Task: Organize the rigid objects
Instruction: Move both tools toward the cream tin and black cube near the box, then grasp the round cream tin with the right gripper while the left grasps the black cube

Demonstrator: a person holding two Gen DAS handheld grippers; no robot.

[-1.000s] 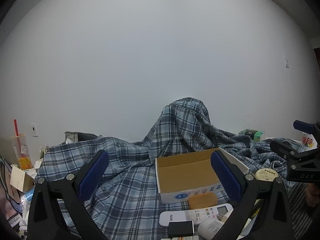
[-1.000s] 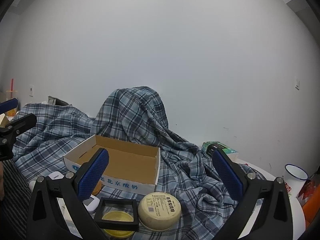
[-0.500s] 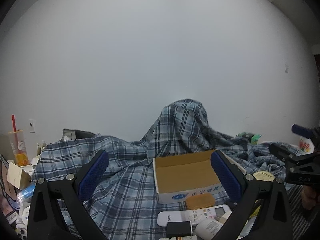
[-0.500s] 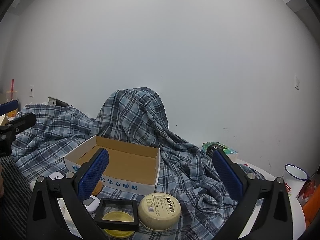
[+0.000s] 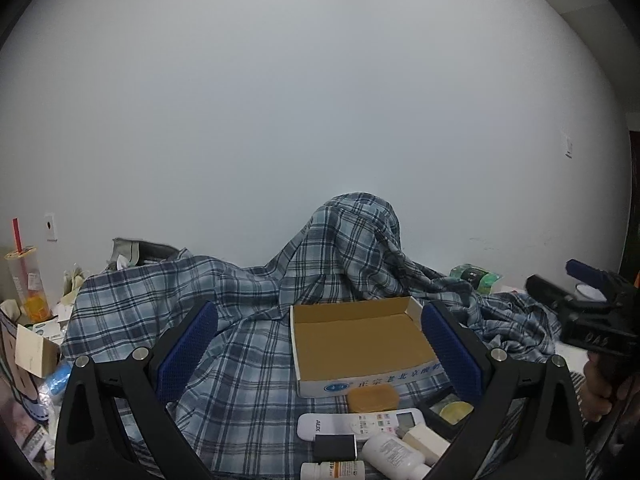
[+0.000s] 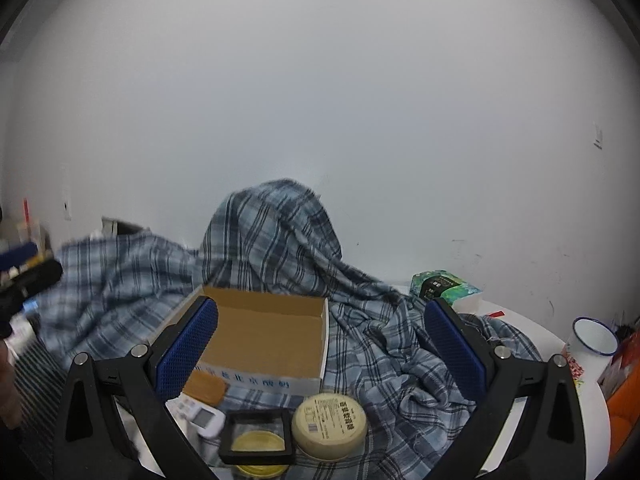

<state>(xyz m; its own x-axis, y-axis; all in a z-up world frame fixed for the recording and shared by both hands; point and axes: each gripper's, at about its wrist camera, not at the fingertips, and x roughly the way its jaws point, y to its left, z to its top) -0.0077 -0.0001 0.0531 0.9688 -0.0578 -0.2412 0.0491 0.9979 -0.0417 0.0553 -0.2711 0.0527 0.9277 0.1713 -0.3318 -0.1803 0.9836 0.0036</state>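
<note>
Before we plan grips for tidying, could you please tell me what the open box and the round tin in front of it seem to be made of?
The open box looks like corrugated cardboard: matte brown inside, white printed outer wall with blue characters, folded flaps. The round tin is less certain: a smooth cream body with a printed label on the lid suggests painted metal or plastic.

The box is matt brown cardboard; the checked cloth is soft woven; the remote is glossy white plastic.
</note>
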